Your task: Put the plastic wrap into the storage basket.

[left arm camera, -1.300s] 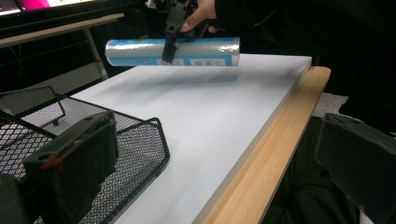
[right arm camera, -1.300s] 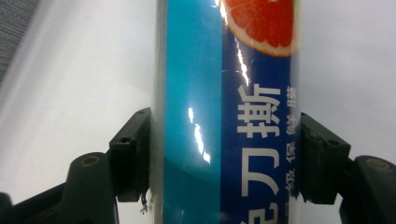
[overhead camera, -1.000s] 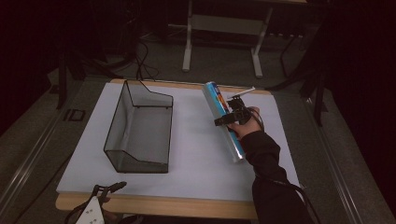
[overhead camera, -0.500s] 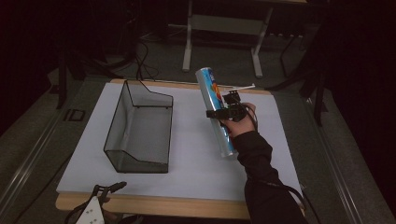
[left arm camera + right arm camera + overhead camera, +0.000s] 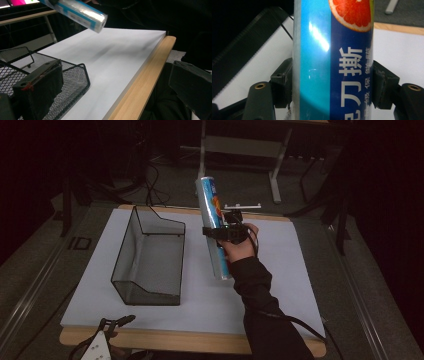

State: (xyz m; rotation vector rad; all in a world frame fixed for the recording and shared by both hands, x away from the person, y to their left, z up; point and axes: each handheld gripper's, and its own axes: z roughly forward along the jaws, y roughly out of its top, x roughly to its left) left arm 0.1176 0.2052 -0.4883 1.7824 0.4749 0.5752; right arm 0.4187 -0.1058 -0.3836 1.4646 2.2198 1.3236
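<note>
A long roll of cling film (image 5: pixel 210 202), blue with a grapefruit picture, hangs tilted above the white board (image 5: pixel 285 270), its top end leaning away from me. My right gripper (image 5: pixel 220 233) is shut on its middle; in the right gripper view both pads press the roll (image 5: pixel 332 62) from either side. A black wire mesh basket (image 5: pixel 150 255) stands on the board to the left of the roll. My left gripper (image 5: pixel 119 322) rests low at the table's near left corner, its jaws open and wide apart with nothing between them (image 5: pixel 112 92). The roll's near end (image 5: pixel 82 13) floats over the board.
The board lies on a wooden table whose front edge (image 5: pixel 200 342) runs along the bottom. A small white part (image 5: pixel 242 206) sits at the far edge. Behind the table stand a desk frame (image 5: pixel 240 147) and floor cables (image 5: pixel 150 185).
My right gripper has lifted the roll off the board and carried it left toward the basket, tipping it more upright. The left gripper has stayed put.
</note>
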